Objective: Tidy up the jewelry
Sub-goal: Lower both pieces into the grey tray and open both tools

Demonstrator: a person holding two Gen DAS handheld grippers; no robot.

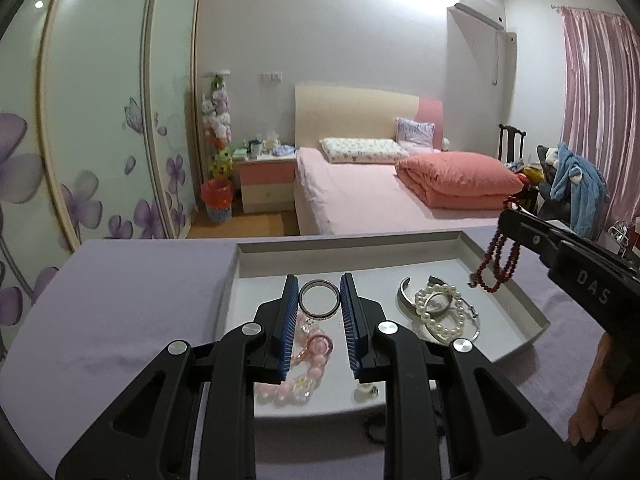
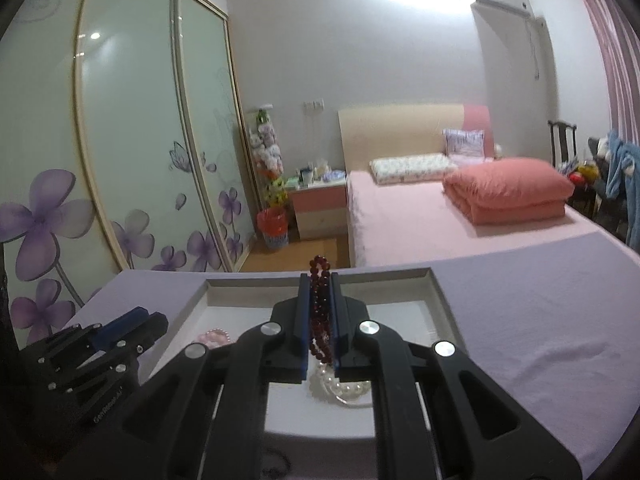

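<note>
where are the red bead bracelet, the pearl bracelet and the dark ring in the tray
red bead bracelet (image 1: 498, 260): left wrist view, on the hanging loop of beads
pearl bracelet (image 1: 440, 314): left wrist view, on its pearl strand
dark ring (image 1: 319, 297): left wrist view, on its near rim

Right hand-held gripper (image 2: 320, 312) clamps dark red bead bracelet (image 2: 320, 304) above white tray (image 2: 436, 296).

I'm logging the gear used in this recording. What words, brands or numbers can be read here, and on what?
"DAS": on the black body of the right gripper, seen from the left wrist.
Small pale print on the side of the left gripper, seen from the right wrist: too blurred to read.
Nothing readable on the tray or jewelry.
</note>
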